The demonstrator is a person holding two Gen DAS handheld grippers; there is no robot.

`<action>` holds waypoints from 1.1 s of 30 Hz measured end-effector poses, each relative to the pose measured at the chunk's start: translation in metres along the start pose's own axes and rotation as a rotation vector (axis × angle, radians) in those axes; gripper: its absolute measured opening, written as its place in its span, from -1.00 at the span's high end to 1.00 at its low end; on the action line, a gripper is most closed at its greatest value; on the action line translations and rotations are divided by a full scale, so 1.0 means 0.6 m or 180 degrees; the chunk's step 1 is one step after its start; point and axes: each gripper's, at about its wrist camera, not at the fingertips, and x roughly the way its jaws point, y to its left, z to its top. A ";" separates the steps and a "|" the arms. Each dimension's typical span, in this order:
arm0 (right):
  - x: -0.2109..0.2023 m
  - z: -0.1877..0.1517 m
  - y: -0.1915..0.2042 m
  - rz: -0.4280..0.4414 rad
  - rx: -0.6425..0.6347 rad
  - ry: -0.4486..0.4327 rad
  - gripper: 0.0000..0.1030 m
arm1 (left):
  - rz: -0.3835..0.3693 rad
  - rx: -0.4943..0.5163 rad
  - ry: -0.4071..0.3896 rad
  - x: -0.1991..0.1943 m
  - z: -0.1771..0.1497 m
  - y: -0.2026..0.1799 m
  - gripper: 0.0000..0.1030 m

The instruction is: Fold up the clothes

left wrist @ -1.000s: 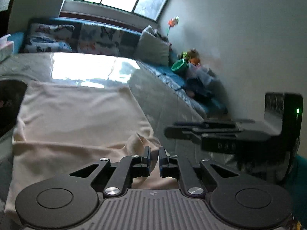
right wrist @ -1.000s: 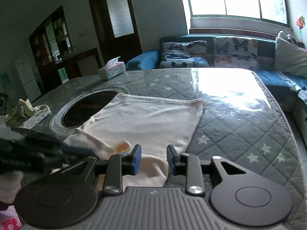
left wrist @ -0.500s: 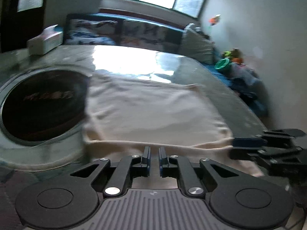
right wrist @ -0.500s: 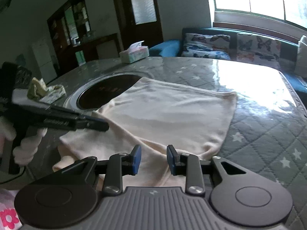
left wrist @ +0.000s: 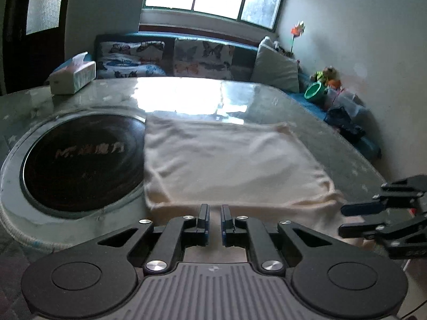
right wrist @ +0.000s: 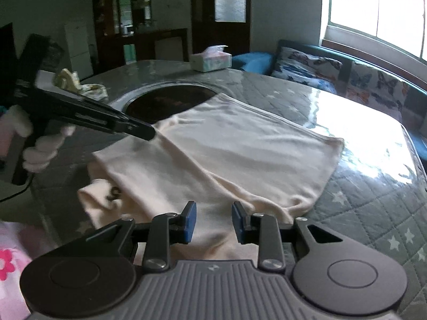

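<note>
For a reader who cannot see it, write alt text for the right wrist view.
A cream garment lies partly folded on a quilted grey table. The open right hand-held gripper hovers over its near edge; the left hand-held gripper touches its far-left corner.
</note>
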 end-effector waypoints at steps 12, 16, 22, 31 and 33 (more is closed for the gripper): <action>-0.022 -0.013 0.032 0.0011 -0.0370 0.0127 0.36 | -0.0023 0.1019 0.0168 -0.068 -0.052 -0.037 0.38; -0.042 -0.016 0.035 0.0025 -0.0512 0.0187 0.26 | -0.0036 0.1759 0.0184 -0.087 -0.086 -0.063 0.26; -0.054 -0.029 0.049 0.0074 -0.0806 0.0329 0.10 | -0.0161 0.2380 0.0117 -0.073 -0.126 -0.093 0.26; -0.055 -0.046 0.074 0.0092 -0.1256 0.0286 -0.17 | -0.0404 0.2396 -0.0119 -0.057 -0.123 -0.094 0.82; -0.048 -0.051 0.082 0.0081 -0.1384 0.0272 -0.18 | -0.0442 0.2185 -0.0175 -0.059 -0.106 -0.087 0.83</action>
